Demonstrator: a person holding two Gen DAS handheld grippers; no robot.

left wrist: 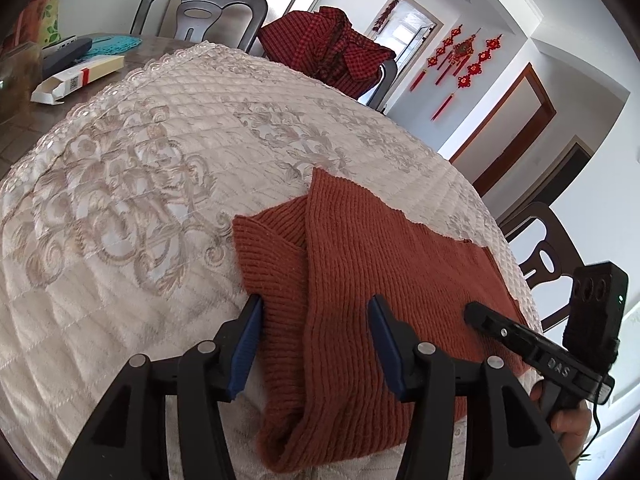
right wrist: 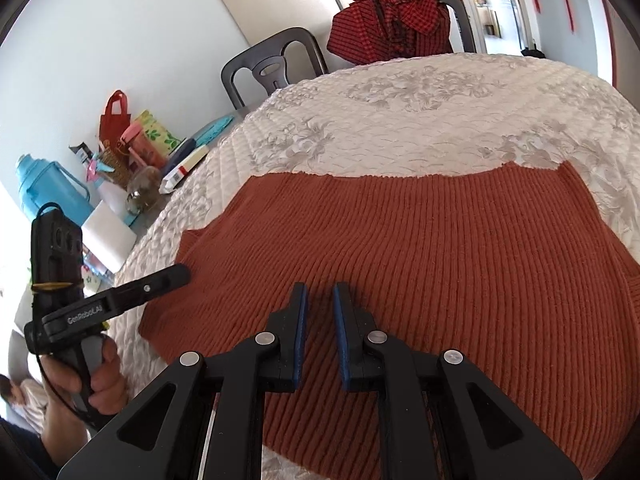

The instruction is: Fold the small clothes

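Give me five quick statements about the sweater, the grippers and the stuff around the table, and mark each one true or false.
1. The rust-orange knit sweater lies on a cream quilted cloth. True.
2. The left gripper is clamped tight on the sweater. False: its jaws stand apart, with a fold of the sweater between them and no pad pressing on it.
3. The right gripper hangs over the sweater with its jaws nearly together and nothing between them. True.
4. A red checked garment is draped over a chair at the far side of the table. True.
5. The blue jug stands on top of the sweater. False: it stands off to the side among other clutter, away from the sweater.
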